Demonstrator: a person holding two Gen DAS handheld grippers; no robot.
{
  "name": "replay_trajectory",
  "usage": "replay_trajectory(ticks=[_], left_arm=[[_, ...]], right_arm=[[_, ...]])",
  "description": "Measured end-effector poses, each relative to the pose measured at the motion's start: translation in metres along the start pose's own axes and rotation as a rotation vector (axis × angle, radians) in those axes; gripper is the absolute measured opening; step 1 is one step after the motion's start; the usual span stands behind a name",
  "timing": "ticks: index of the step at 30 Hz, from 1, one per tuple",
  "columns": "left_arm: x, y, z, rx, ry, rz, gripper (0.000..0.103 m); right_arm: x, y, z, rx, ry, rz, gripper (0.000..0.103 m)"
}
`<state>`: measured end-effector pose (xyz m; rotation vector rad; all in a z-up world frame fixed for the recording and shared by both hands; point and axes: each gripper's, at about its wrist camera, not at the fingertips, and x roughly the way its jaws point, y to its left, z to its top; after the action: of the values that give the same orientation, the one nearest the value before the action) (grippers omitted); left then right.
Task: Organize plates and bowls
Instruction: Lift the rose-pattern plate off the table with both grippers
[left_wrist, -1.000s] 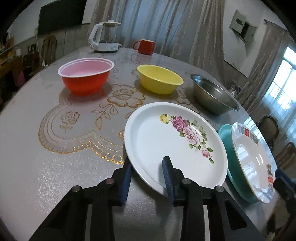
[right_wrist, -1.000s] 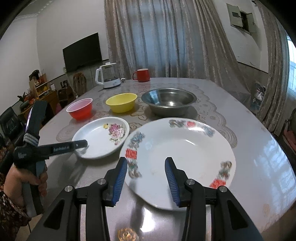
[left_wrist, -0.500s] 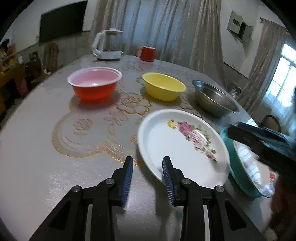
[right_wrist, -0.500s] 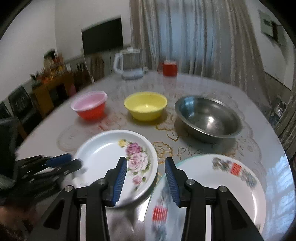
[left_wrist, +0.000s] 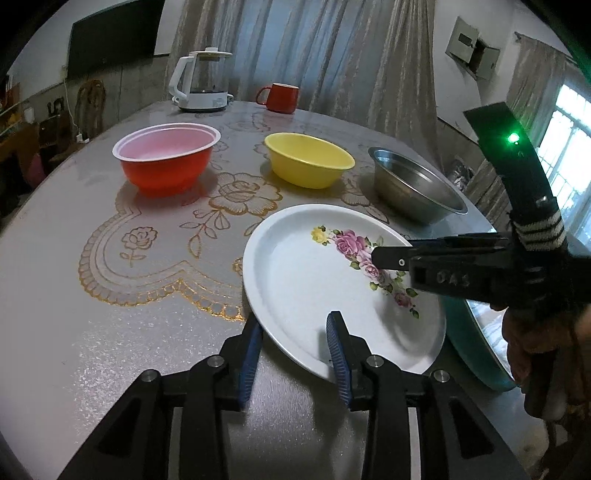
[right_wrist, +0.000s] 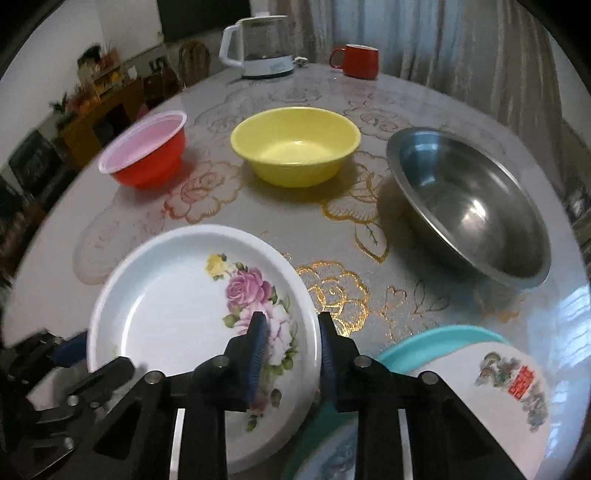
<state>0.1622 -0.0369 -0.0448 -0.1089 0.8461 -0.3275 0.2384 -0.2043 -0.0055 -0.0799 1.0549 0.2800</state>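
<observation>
Two grippers, left (left_wrist: 294, 334) and right (right_wrist: 289, 334), sit open astride the rose plate's (left_wrist: 314, 280) rim (hard, slippery, breakable); pinch there.

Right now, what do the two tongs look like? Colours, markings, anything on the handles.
Both alike: black angular bodies with silver screws and blue finger pads. Left tongs, right tongs. Seen side-on from the left wrist, the right one has embossed lettering on its body, a striped wrap on the black handle and a lit green LED.

Grey curtains (left_wrist: 332, 55), wall television (left_wrist: 114, 35), bright window (left_wrist: 569, 147), wooden sideboard (right_wrist: 107, 103)
</observation>
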Motion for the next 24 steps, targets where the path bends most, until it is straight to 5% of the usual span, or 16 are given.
replay_trajectory(ticks=[4,11,19,24], left_arm=[[-0.004,0.005,-0.003,-0.005,-0.003,0.01,0.036],[-0.02,0.026,-0.02,-0.01,-0.013,0.145,0.038],[-0.026,0.039,-0.028,-0.013,-0.057,0.174,0.038],[-0.026,0.04,-0.028,-0.018,-0.065,0.17,0.038]], right_arm=[[-0.001,0.005,-0.002,-0.003,-0.009,0.001,0.029],[-0.013,0.041,-0.023,-0.024,-0.017,0.046,0.03],[-0.023,0.063,-0.066,0.126,-0.198,0.12,0.033],[-0.023,0.063,-0.06,0.123,-0.2,0.113,0.033]])
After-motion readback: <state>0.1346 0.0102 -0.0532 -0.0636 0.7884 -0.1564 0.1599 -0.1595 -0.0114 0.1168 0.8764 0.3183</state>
